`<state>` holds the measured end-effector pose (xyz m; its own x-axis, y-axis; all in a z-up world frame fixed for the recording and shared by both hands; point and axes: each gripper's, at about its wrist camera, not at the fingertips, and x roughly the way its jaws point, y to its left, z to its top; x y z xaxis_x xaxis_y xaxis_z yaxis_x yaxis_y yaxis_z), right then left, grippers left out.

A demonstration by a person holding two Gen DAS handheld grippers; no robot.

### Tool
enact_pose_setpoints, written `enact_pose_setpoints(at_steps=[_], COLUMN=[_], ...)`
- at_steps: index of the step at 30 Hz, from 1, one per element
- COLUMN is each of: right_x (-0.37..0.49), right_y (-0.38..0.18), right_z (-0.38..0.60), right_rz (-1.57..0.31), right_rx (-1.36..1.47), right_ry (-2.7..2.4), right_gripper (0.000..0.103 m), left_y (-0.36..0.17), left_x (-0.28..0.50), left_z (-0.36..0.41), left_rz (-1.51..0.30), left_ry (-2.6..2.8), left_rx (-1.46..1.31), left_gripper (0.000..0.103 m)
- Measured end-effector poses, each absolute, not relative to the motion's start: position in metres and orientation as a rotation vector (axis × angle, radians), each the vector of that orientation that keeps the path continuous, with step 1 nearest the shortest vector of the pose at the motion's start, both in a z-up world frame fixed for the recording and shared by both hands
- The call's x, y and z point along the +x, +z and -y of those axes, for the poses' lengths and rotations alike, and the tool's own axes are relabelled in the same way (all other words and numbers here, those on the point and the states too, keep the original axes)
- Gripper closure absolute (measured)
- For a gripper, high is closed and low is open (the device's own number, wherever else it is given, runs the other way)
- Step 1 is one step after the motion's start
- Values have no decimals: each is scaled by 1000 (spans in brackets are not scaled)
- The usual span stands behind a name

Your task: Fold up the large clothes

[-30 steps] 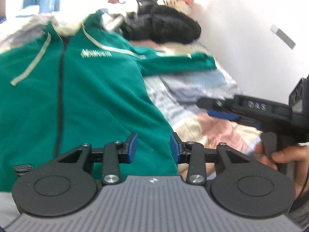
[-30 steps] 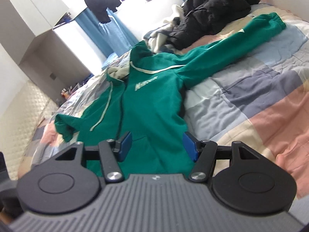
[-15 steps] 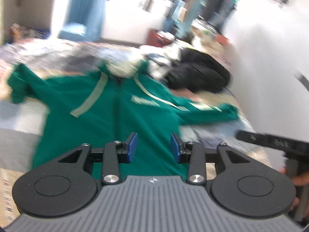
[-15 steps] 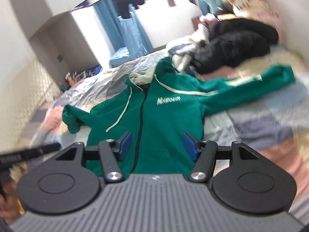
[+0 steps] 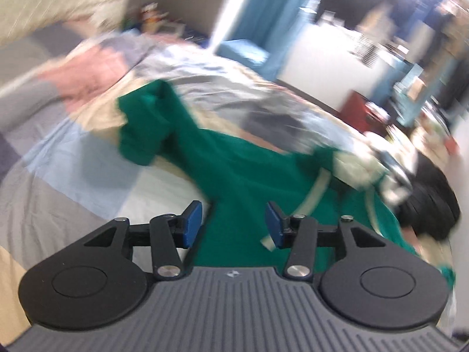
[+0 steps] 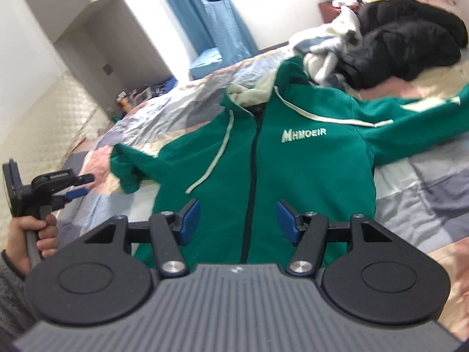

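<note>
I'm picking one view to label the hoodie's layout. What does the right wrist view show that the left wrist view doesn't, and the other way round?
Only the right wrist view: the chest lettering, the zipper, the whole far sleeve, and the left gripper in a hand, nothing between its opening fingers.

Only the left wrist view: a close, blurred look at the near sleeve's bunched cuff.

Both: the green hoodie flat on the patchwork bed, the black coat, blue curtain, and empty fingers in front.

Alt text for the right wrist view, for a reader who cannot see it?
A green zip hoodie lies spread face up on a patchwork bed, sleeves out, below the open, empty right gripper. At the left edge, a hand holds the left gripper.
</note>
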<state>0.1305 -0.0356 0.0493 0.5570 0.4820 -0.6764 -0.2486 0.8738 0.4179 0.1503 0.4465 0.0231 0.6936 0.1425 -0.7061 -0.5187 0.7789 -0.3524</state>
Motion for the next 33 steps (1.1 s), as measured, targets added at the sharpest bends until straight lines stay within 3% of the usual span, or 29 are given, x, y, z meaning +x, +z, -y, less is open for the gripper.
enact_pose_setpoints(at_steps=[8, 11, 15, 21, 23, 27, 33], right_x=[175, 191, 206, 233, 241, 251, 253], right_y=[-51, -82, -108, -121, -122, -126, -122], right_z=[23, 21, 14, 2, -5, -13, -12], right_rz=[-1005, -1056, -1100, -1100, -1084, -1071, -1058], right_rx=[296, 329, 346, 386, 383, 339, 339], right_ry=[344, 303, 258, 242, 254, 282, 317], right_gripper=[42, 42, 42, 42, 42, 42, 43], left_y=[-90, -122, -150, -181, -185, -171, -127], left_x=[223, 238, 277, 326, 331, 326, 304], left_z=[-564, -587, -606, -607, -604, -598, -609], left_rz=[-808, -751, -688, -777, -789, -840, -856], left_ry=[571, 546, 544, 654, 647, 611, 742], left_rx=[-521, -538, -502, -249, -161, -33, 256], left_gripper=[48, 48, 40, 40, 44, 75, 89])
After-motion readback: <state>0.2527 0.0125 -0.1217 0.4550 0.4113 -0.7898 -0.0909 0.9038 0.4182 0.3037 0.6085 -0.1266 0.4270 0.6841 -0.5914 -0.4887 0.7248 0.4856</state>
